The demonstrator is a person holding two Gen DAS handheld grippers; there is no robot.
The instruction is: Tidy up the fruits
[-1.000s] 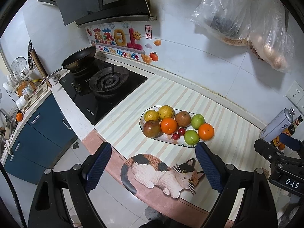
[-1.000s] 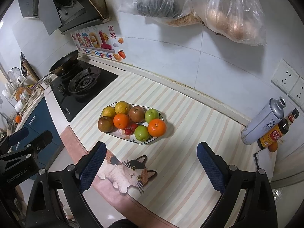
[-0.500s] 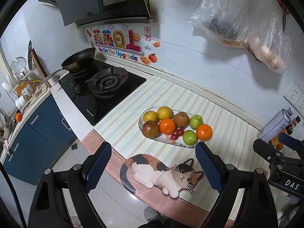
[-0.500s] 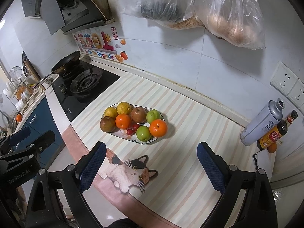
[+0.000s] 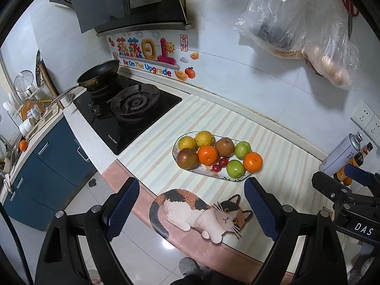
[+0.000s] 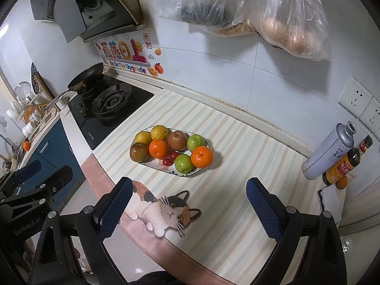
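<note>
An oval plate (image 5: 206,173) (image 6: 154,166) on the striped counter mat holds two oranges (image 5: 207,154) (image 6: 201,156), two green apples (image 5: 235,168) (image 6: 183,163), two brownish apples (image 5: 187,158) (image 6: 139,152), two yellow citrus fruits (image 5: 204,138) (image 6: 159,132) and small red fruits (image 5: 219,165) (image 6: 168,161). My left gripper (image 5: 191,183) is open and empty, just short of the plate's near rim. My right gripper (image 6: 188,182) is open and empty too, nearer than the plate and to its right. Each gripper shows at the edge of the other's view.
A gas stove (image 5: 133,109) with a pan (image 5: 99,74) stands left of the plate. A spray can (image 6: 329,153), a sauce bottle (image 6: 345,163) and a small orange (image 6: 341,183) stand at the far right. Plastic bags (image 6: 273,11) hang on the wall. A cat picture (image 5: 201,211) marks the counter's front edge.
</note>
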